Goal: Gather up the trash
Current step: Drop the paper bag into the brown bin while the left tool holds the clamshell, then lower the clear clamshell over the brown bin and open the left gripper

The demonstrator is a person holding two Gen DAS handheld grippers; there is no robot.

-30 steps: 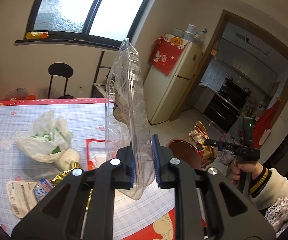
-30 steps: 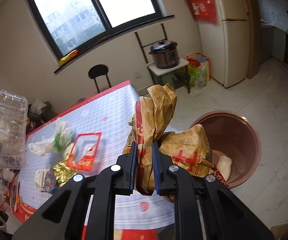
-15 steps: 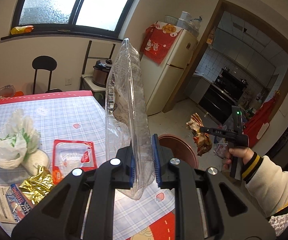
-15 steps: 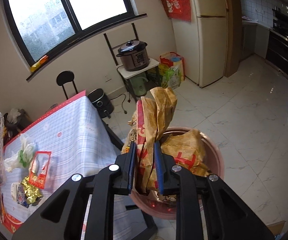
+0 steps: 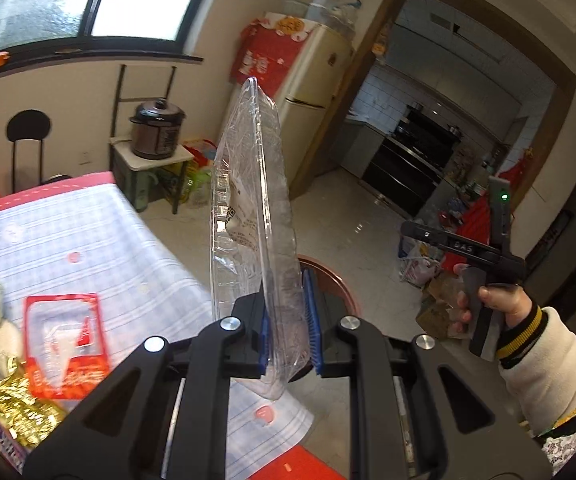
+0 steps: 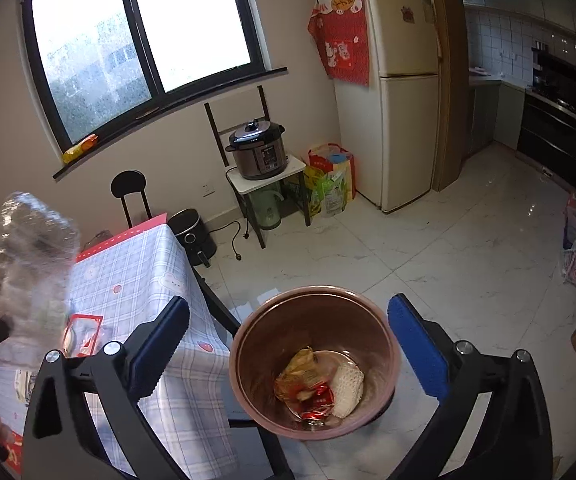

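Clear plastic tray in left claw

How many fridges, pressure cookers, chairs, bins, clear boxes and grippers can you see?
fridge: 1
pressure cooker: 1
chair: 1
bin: 1
clear box: 1
grippers: 2, the left gripper and the right gripper
Total: 7

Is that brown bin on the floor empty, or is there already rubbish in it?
Not empty. The brown bin holds a crumpled paper bag, a red wrapper and something white at the bottom, well below its rim.
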